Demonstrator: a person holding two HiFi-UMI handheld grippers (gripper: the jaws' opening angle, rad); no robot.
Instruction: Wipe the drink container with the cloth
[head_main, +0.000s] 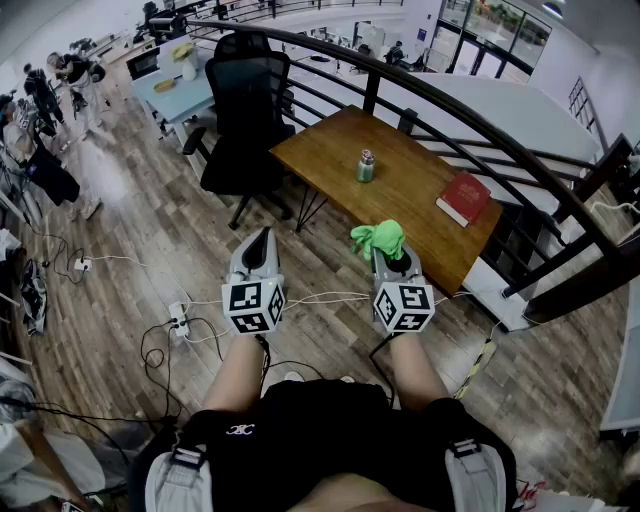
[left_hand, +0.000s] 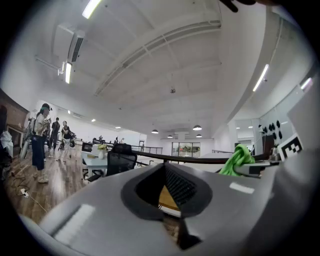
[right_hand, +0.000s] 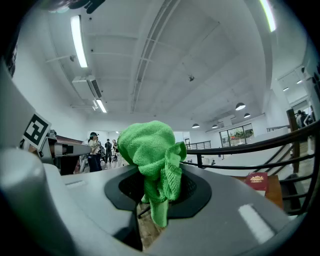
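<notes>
- The person's black top (head_main: 320, 425) is nearest, well back from the wooden table (head_main: 420, 185), with both forearms stretched toward it.
- The left gripper (head_main: 262, 238) is held level, short of the table's near edge, jaws clenched together with nothing between them.
- The right gripper (head_main: 392, 256), beside it, grasps the green cloth (head_main: 379, 238), which is bunched above its jaws.
- The drink container (head_main: 366, 166) stands upright near the table's middle, well apart from both grippers.
- A red book (head_main: 464, 197) lies at the table's right end.

Red book (head_main: 463, 197), black office chair (head_main: 243, 105)
</notes>
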